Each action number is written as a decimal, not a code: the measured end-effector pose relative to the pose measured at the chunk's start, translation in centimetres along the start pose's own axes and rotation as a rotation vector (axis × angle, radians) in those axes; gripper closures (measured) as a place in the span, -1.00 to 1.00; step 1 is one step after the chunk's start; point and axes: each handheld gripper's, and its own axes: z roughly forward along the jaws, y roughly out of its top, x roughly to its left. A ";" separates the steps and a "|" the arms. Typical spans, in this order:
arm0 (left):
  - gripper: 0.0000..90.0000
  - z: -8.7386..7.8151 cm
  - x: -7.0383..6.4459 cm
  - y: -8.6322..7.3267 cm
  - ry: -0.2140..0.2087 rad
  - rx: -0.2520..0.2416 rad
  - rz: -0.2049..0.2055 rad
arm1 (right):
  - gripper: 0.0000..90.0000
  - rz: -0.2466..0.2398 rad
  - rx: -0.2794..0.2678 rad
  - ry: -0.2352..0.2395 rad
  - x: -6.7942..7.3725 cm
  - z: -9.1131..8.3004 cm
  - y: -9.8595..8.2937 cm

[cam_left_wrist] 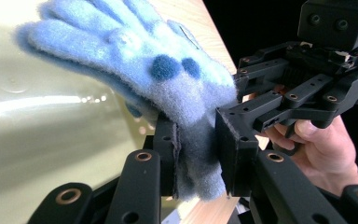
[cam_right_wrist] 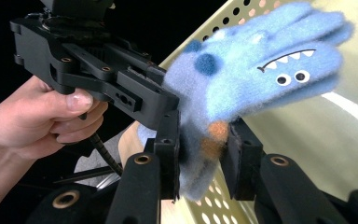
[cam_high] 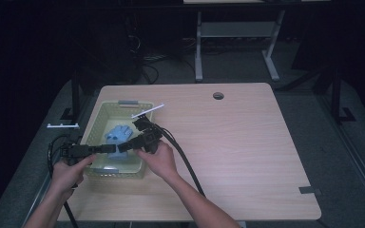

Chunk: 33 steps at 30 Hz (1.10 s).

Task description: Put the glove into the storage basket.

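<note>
A fuzzy light-blue glove (cam_high: 118, 134) with dark blue dots and a monster face hangs over a pale green perforated basket (cam_high: 105, 106) at the table's left. My left gripper (cam_high: 110, 148) comes in from the left and my right gripper (cam_high: 125, 145) from the right; they meet at the glove's cuff. In the left gripper view, the left gripper (cam_left_wrist: 198, 154) is shut on the glove (cam_left_wrist: 168, 70) at its cuff, with the right gripper (cam_left_wrist: 279, 102) just beyond. In the right gripper view, the right gripper (cam_right_wrist: 204, 154) is shut on the glove (cam_right_wrist: 261, 70) by an orange patch, next to the left gripper (cam_right_wrist: 135, 93).
The wooden table (cam_high: 237, 142) stretches right of the basket, with a round cable hole (cam_high: 218, 95) near its far edge and a grey tape strip (cam_high: 310, 191) at its right front. A thin white stick (cam_high: 148, 110) lies by the basket's far right corner. Cables trail from both grippers.
</note>
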 end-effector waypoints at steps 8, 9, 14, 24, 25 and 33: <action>0.62 -0.4 0.8 0.3 0.028 0.011 -0.007 | 0.56 0.019 -0.008 0.002 -0.3 1.2 0.2; 0.62 -0.4 0.9 0.3 0.033 0.013 -0.008 | 0.56 0.021 -0.006 0.001 -0.4 1.3 0.2; 0.64 -0.2 1.3 0.5 0.056 0.023 -0.009 | 0.56 0.030 0.002 -0.013 -0.7 2.0 0.2; 0.64 0.1 2.6 0.7 0.106 0.047 -0.041 | 0.56 0.053 0.014 -0.032 -1.4 3.4 0.3; 0.64 0.2 2.9 0.7 0.116 0.050 -0.046 | 0.56 0.064 0.018 -0.038 -1.7 3.7 0.3; 0.64 1.0 3.2 0.9 0.194 0.087 -0.049 | 0.55 0.087 0.047 -0.066 -2.5 4.8 0.1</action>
